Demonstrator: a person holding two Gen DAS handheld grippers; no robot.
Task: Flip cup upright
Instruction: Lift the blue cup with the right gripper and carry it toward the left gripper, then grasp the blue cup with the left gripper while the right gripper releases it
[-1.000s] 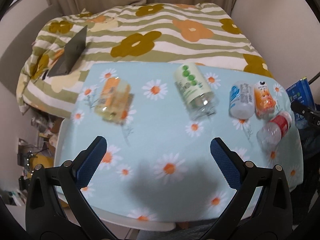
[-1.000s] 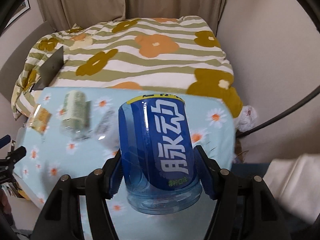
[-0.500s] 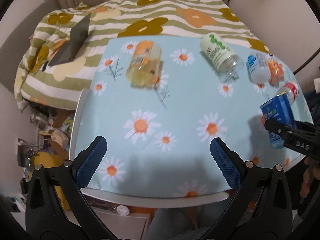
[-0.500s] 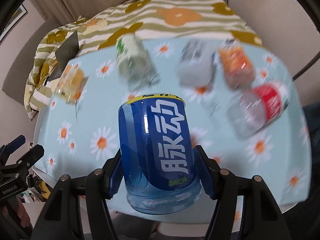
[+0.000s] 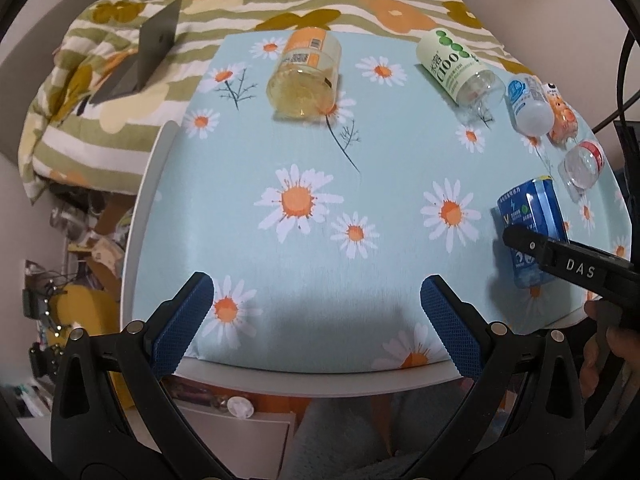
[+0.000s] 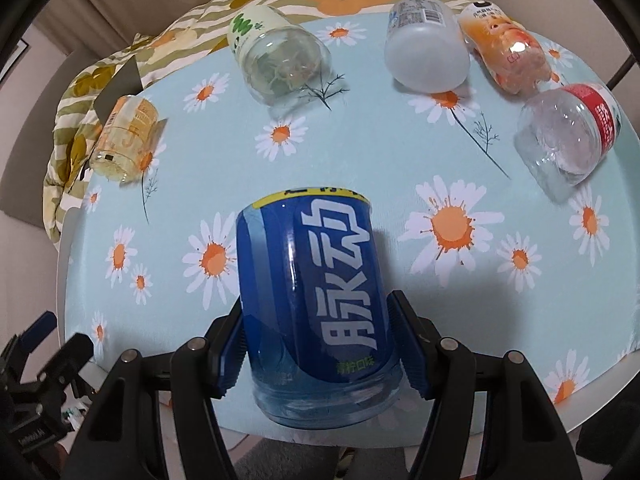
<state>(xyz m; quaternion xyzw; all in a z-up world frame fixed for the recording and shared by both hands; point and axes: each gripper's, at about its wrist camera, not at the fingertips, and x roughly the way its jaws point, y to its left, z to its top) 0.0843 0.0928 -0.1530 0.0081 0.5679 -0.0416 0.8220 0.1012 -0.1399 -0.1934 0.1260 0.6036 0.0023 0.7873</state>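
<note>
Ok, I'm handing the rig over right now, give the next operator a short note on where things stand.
Right gripper: shut on the blue cup, held over the near right part of the table.
Left gripper: open, holding nothing, at the near edge.
Five other cups lie on their sides: yellow, green, white, orange, red-labelled.
Done: blue cup gripped.
Left: stand it upright, release; whether it touches the table is unclear.
</note>
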